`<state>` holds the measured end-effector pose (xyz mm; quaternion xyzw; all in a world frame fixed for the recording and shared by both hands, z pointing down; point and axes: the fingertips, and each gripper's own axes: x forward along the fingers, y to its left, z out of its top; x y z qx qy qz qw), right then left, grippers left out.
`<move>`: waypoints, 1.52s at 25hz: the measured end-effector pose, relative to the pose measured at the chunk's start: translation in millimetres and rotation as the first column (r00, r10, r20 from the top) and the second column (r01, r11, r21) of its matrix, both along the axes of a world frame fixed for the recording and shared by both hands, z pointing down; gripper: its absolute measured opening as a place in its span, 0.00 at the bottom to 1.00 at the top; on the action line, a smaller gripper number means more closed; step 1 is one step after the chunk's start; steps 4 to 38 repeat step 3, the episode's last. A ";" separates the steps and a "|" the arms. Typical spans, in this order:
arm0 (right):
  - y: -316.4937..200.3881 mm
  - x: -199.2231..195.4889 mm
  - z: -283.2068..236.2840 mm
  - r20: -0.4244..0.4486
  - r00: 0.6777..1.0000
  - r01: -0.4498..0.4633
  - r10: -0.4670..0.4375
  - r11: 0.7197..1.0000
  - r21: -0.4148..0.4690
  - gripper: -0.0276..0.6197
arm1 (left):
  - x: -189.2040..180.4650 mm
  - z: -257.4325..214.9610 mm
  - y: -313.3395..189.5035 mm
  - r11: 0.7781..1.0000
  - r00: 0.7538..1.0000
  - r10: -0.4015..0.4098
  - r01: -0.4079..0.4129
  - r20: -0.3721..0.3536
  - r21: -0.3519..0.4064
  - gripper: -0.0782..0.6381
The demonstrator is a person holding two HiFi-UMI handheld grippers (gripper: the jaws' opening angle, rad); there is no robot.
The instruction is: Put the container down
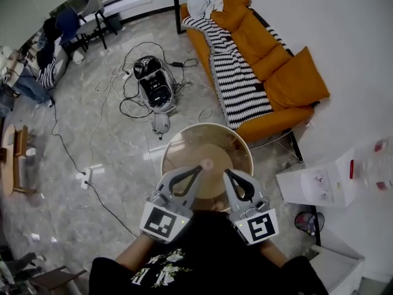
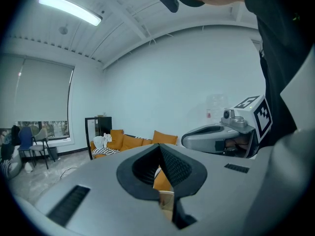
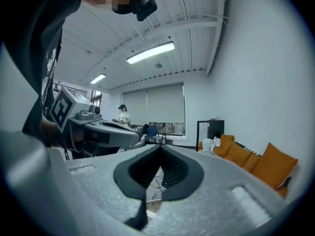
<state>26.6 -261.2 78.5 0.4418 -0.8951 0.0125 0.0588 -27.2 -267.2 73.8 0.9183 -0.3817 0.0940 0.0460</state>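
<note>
My left gripper and right gripper hang side by side over the near half of a round wooden table. Both point away from me, and both are shut with nothing between the jaws. In the left gripper view the dark pads meet at the tip of the left gripper, and the right gripper shows beside it. The right gripper view shows the right gripper the same way, with the left gripper at the left. A small pinkish spot lies on the tabletop. No container is held.
An orange sofa with a striped blanket stands beyond the table. A grey machine with loose cables sits on the floor to the left. A white dispenser carrying a clear bottle is at the right. Chairs stand far left.
</note>
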 end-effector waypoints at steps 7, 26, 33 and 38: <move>-2.0 9.5 1.0 0.004 1.000 -0.014 0.014 1.000 0.023 0.03 | 0.9 1.2 -0.5 1.000 1.000 -0.012 0.012 -0.017 -0.004 0.13; -2.0 9.5 1.0 0.004 1.000 -0.014 0.014 1.000 0.023 0.03 | 0.9 1.2 -0.5 1.000 1.000 -0.012 0.012 -0.017 -0.004 0.13; -2.0 9.5 1.0 0.004 1.000 -0.014 0.014 1.000 0.023 0.03 | 0.9 1.2 -0.5 1.000 1.000 -0.012 0.012 -0.017 -0.004 0.13; -2.0 9.5 1.0 0.004 1.000 -0.014 0.014 1.000 0.023 0.03 | 0.9 1.2 -0.5 1.000 1.000 -0.012 0.012 -0.017 -0.004 0.13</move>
